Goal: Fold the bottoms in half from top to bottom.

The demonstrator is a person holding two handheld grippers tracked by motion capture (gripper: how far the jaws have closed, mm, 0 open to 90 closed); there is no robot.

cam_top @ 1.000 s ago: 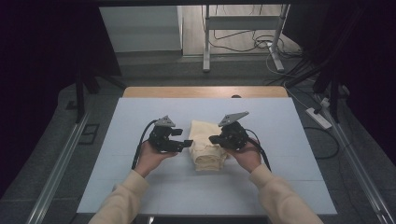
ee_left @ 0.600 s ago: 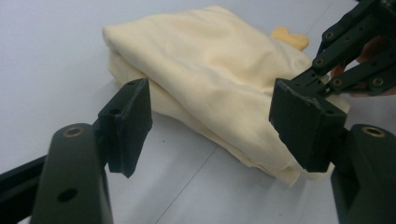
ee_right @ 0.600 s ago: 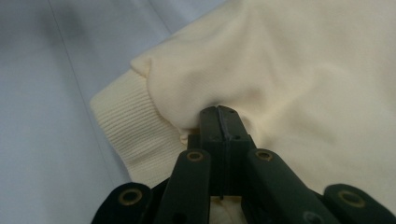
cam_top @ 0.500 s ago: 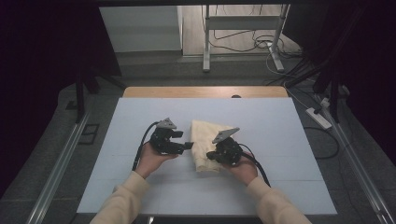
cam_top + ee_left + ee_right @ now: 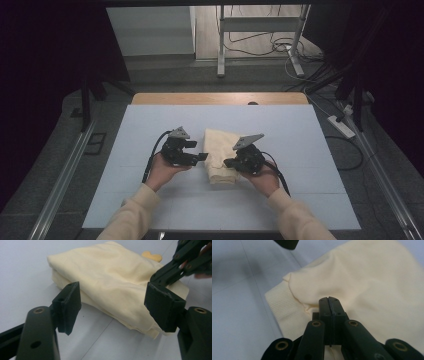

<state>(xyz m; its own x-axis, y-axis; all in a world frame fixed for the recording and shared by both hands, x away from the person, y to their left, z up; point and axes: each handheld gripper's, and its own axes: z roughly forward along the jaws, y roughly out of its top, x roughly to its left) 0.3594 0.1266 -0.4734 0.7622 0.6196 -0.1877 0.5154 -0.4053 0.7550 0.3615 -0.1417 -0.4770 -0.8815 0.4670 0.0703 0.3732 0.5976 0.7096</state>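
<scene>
- Table [image 5: 150, 130]: pale blue-grey top with a wooden strip along the far edge; carries everything listed below.
- Folded garment [image 5: 219, 150]: cream-yellow cloth, folded into a thick stack, lying flat at the middle of the table between the two tongs; a ribbed hem shows at its near end in the right gripper view [image 5: 367, 290].
- Left tongs [image 5: 202, 157]: held in the person's left hand, just beside the garment's left edge; jaws spread wide apart, gripping nothing, the cloth lying beyond the gap [image 5: 112, 302].
- Right tongs [image 5: 228, 163]: held in the person's right hand at the garment's near right part; jaws pressed together [image 5: 329, 305], tips at a pucker of cloth just above the ribbed hem, apparently pinching it.
</scene>
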